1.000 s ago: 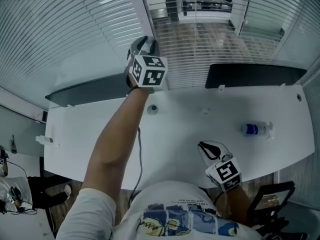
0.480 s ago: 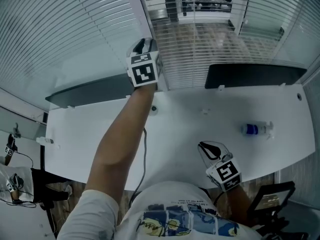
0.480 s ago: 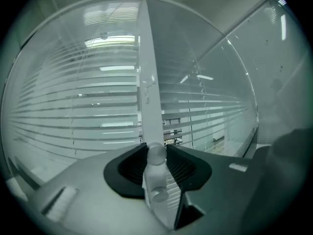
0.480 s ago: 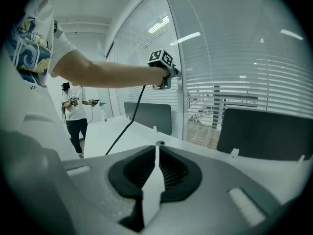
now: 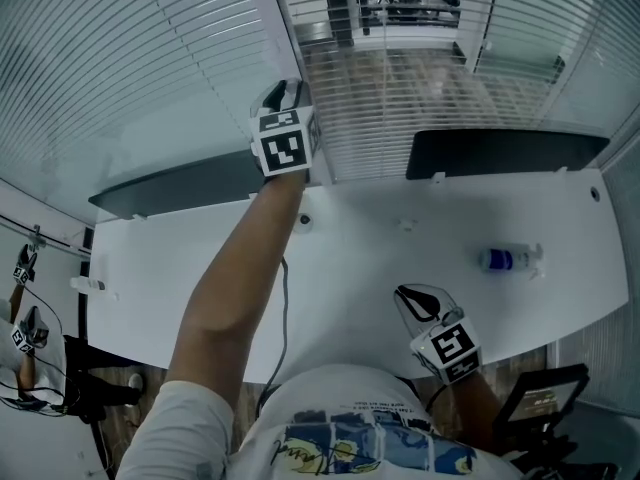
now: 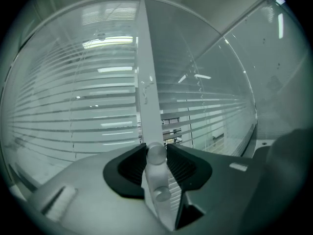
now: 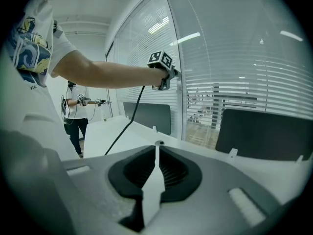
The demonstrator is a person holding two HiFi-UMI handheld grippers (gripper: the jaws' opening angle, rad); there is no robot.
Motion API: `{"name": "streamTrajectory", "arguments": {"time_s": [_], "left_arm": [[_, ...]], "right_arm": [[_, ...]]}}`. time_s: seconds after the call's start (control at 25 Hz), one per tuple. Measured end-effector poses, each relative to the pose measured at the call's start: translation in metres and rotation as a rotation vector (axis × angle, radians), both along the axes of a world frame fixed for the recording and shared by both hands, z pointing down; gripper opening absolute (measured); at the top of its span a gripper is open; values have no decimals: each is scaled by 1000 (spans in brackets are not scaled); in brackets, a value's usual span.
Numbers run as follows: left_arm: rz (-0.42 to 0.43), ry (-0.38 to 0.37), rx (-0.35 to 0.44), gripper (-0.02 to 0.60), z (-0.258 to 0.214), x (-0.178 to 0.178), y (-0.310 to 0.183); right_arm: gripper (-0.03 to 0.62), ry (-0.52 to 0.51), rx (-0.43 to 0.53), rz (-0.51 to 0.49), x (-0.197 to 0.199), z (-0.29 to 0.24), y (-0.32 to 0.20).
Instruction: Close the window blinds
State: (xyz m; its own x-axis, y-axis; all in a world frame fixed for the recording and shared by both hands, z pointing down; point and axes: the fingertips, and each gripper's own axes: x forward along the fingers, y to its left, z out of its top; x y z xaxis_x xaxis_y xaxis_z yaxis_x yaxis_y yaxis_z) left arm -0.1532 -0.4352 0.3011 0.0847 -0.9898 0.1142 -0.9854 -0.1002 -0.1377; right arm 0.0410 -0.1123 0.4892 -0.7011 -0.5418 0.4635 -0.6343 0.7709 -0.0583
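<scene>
1. The left gripper (image 6: 156, 154) is raised at arm's length to the window. It pinches the white wand (image 6: 158, 182) of the blinds, with a dark pad against each side of the wand's rounded top. Its jaws have just eased a little wider, with the wand between them.
2. The right gripper (image 5: 415, 300) hangs low, close to the person's body, over the near edge of the table. Its jaws are pressed together with nothing in them.
3. The wand hangs just in front of a white upright post (image 5: 287, 28) that separates two glass panes.
4. The blinds (image 5: 150, 68) cover both panes. The slats are pale and thin and lie flat, leaving gaps. Through the right pane, a floor and dark furniture beyond show between them.
5. A long white table (image 5: 370, 268) stands under the window. Two dark divider screens (image 5: 505, 151) stand on edge along its far side.
6. A small bottle (image 5: 510, 259) with a blue label lies on its side towards the table's right end. I cannot tell what is in it.
7. A dark cable (image 5: 281, 298) trails from the left arm down across the table.
8. Another person (image 7: 76, 109) stands beyond the table's left end.
</scene>
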Motion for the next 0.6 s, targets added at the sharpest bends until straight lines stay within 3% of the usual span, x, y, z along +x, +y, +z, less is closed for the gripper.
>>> {"name": "streamTrajectory", "arguments": {"time_s": [0.2, 0.28, 0.6], "left_arm": [[20, -189, 5, 144, 9, 1, 7], [24, -232, -2, 144, 16, 0, 11], [42, -248, -13, 144, 29, 0, 30]], "right_arm": [[14, -2, -1, -5, -3, -2, -1], [14, -2, 4, -10, -5, -4, -1], [14, 5, 9, -27, -10, -6, 3]]}}
